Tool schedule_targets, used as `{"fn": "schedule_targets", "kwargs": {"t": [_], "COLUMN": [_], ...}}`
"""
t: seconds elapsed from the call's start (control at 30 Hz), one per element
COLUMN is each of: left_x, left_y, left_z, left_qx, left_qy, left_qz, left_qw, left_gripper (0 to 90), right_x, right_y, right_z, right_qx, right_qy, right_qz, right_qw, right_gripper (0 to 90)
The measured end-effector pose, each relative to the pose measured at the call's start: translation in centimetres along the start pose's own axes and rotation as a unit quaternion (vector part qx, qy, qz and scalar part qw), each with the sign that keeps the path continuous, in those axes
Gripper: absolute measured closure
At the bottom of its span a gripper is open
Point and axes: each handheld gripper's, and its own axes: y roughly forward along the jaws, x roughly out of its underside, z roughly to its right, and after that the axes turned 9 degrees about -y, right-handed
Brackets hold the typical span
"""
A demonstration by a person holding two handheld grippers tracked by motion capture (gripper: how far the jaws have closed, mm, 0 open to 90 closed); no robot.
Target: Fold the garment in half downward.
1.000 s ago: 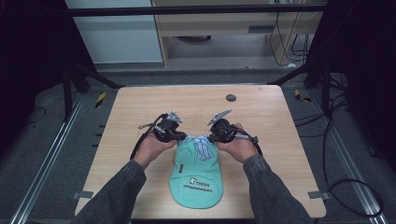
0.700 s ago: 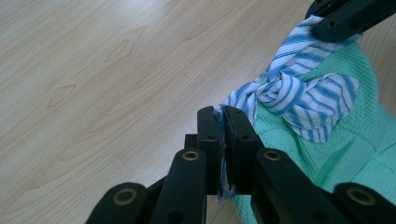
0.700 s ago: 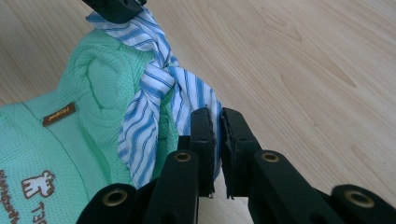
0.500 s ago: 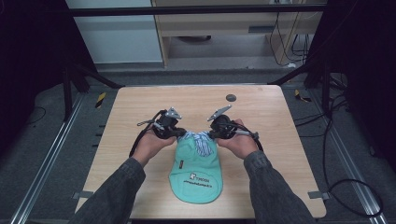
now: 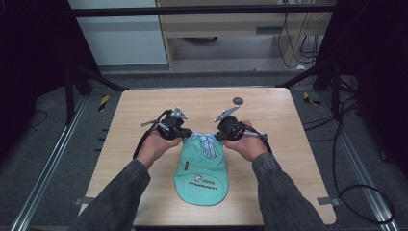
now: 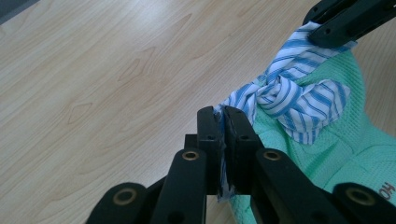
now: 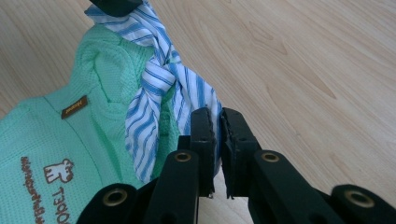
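Note:
A mint-green knit garment (image 5: 199,173) with brown lettering lies flat on the wooden table (image 5: 134,110), its lower hem toward the person. Its blue-and-white striped collar (image 5: 204,143) is bunched and twisted at the far end. My left gripper (image 5: 185,134) is shut on the collar's left end (image 6: 236,100), and my right gripper (image 5: 216,136) is shut on its right end (image 7: 205,100). The striped cloth (image 6: 292,100) is stretched between the two. In the left gripper view, the other gripper's jaws (image 6: 338,23) show at top right.
A small dark round disc (image 5: 237,100) lies on the table near its far edge. Bare wood spreads left, right and beyond the garment. Black frame bars and cables surround the table.
Both grippers have carried the collar a little farther from the person, dragging the garment up the table.

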Motion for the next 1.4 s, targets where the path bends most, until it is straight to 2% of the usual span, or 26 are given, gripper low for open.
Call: {"fn": "schedule_targets", "kwargs": {"t": [0.57,1.4], "left_x": [-0.5,-2.0], "left_y": [-0.5,-1.1], "left_z": [-0.1,-0.3], "left_qx": [-0.002,-0.006], "left_qy": [0.004,0.008], "left_qz": [0.002,0.015], "left_qw": [1.0000,0.9998], "left_gripper": [86.1,86.2], "right_x": [-0.8,-1.5], "right_y": [-0.4,-1.1], "right_z": [0.3,1.3], "right_qx": [0.007,0.021], "right_qy": [-0.019,-0.028], "right_qz": [-0.001,0.004], "right_qw": [0.9998,0.9994], "right_gripper": [84.0,84.1]}}
